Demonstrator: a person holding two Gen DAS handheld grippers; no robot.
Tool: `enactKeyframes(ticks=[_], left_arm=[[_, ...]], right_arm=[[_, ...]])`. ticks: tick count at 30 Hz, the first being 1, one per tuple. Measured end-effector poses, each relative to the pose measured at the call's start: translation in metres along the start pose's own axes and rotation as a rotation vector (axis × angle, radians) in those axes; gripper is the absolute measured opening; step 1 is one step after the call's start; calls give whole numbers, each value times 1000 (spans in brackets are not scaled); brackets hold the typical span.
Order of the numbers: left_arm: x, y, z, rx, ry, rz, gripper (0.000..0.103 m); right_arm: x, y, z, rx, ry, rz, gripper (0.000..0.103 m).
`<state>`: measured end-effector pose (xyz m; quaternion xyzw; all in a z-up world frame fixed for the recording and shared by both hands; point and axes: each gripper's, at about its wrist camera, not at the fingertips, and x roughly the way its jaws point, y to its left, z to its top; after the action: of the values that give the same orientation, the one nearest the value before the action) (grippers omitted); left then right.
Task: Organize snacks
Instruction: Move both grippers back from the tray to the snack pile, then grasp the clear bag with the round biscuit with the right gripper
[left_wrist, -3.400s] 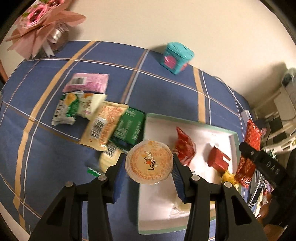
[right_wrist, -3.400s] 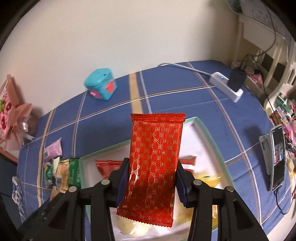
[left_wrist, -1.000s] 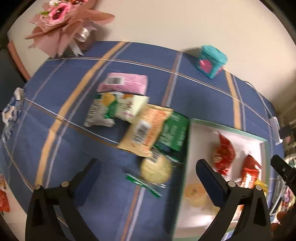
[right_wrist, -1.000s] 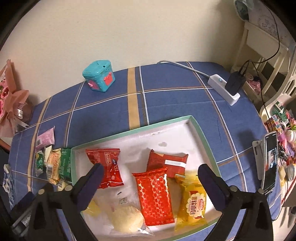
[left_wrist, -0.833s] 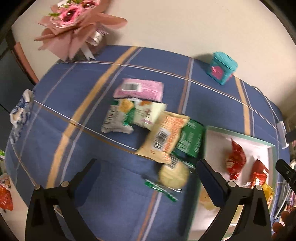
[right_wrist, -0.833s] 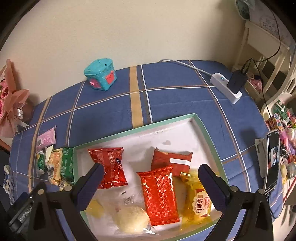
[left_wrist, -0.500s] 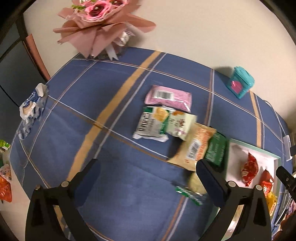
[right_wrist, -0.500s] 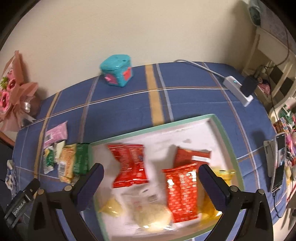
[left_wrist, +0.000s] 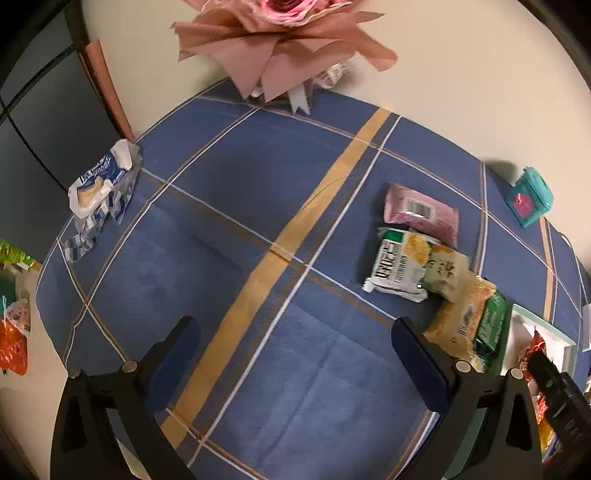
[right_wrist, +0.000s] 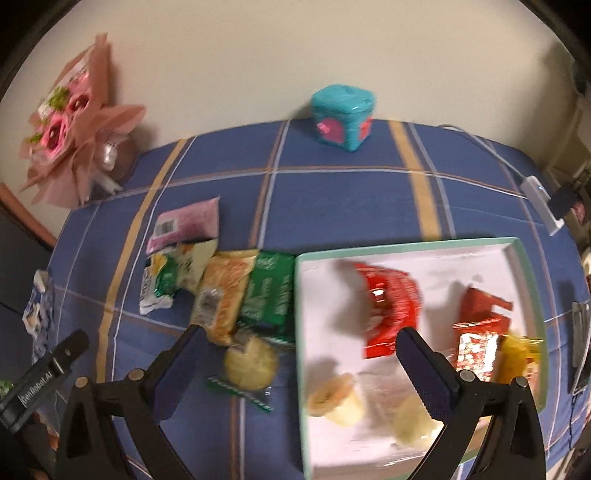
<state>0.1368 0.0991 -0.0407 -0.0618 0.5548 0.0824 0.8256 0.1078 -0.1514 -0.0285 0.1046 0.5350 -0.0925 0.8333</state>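
Both grippers, left (left_wrist: 295, 360) and right (right_wrist: 299, 362), spread wide, empty. Loose packets (right_wrist: 225, 291) sit just beside the tray (right_wrist: 406, 248). They're light and crinkly, probably slippery (blurry though), so pinch mid-body.

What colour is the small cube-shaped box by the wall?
Teal with pink patches; the small cube-shaped box shows best in the right wrist view.

Dim warm indoor light, soft shadows, fisheye bending at dark edges; right wrist view motion-blurred.
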Motion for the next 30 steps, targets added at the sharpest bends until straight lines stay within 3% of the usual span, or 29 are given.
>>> enactKeyframes(ticks=[4, 9, 14, 19, 30], left_arm=[[19, 1, -2, 4, 53, -17, 103], [42, -7, -6, 24, 117, -24, 103], [57, -14, -11, 34, 153, -28, 103], [69, -16, -15, 32, 185, -29, 103], [69, -21, -17, 35, 183, -34, 103]], right_arm=[[13, 19, -5, -30, 24, 2, 101], [37, 35, -14, -66, 81, -3, 92], [57, 44, -21, -84, 130, -9, 80], [60, 51, -24, -109, 121, -36, 67], [79, 53, -33, -109, 172, -31, 63]])
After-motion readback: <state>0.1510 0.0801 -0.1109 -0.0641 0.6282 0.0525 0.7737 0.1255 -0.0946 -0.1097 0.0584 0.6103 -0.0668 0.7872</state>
